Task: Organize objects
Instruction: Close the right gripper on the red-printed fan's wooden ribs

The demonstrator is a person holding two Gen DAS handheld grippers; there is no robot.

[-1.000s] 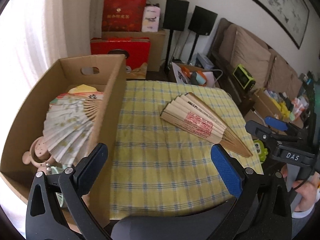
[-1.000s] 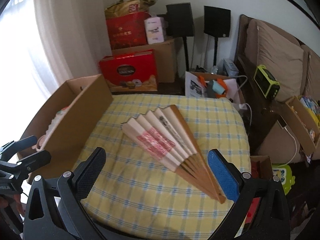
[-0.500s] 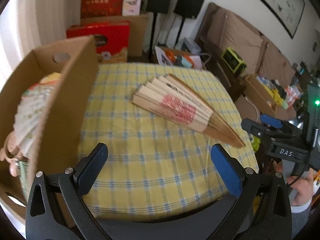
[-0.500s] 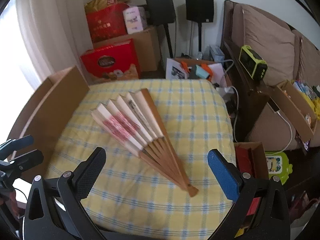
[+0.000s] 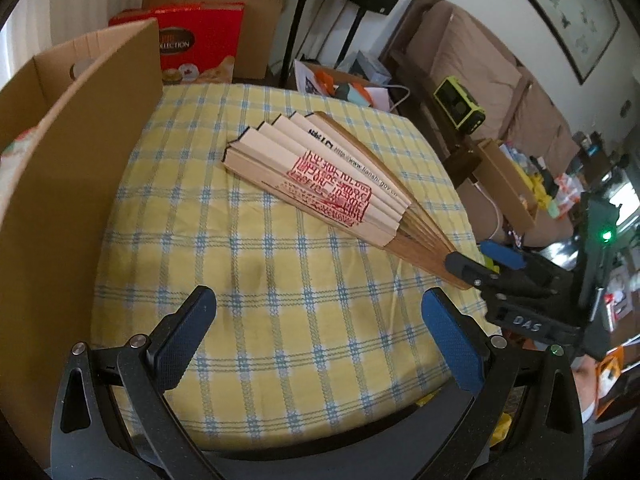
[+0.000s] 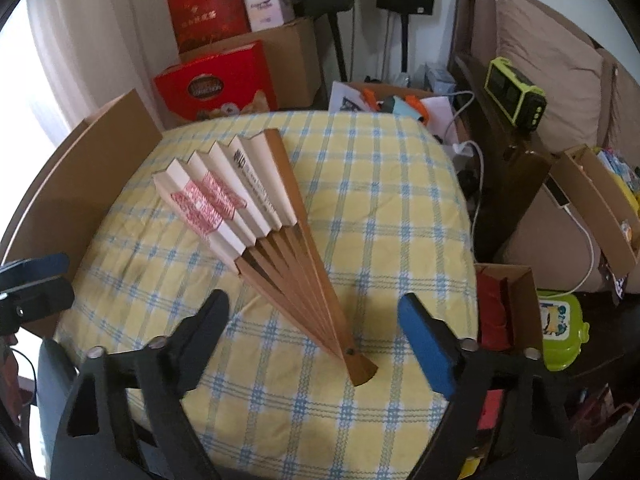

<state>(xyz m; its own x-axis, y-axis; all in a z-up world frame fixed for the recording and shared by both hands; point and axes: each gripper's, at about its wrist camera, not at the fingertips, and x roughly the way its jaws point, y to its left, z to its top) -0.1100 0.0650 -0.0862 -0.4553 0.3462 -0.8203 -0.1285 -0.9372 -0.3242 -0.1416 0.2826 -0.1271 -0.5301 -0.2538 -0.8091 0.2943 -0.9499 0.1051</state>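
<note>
A half-open paper folding fan (image 5: 320, 176) with red seal print and wooden ribs lies on the yellow checked tablecloth (image 5: 304, 320); it also shows in the right wrist view (image 6: 256, 216). My left gripper (image 5: 316, 340) is open and empty, above the cloth in front of the fan. My right gripper (image 6: 316, 336) is open, its jaws on either side of the fan's handle end (image 6: 360, 368) and above it. The right gripper also shows in the left wrist view (image 5: 484, 260), at the fan's pivot. A cardboard box (image 5: 76, 120) stands at the left.
The table drops off at the right; a small box (image 6: 504, 304) and a green toy (image 6: 560, 324) lie on the floor there. Red gift boxes (image 6: 216, 80), speakers and a sofa (image 6: 552, 52) stand behind the table.
Both grippers have come lower and closer to the fan. The right gripper now straddles the handle end. The left gripper has swung right, away from the box's inside.
</note>
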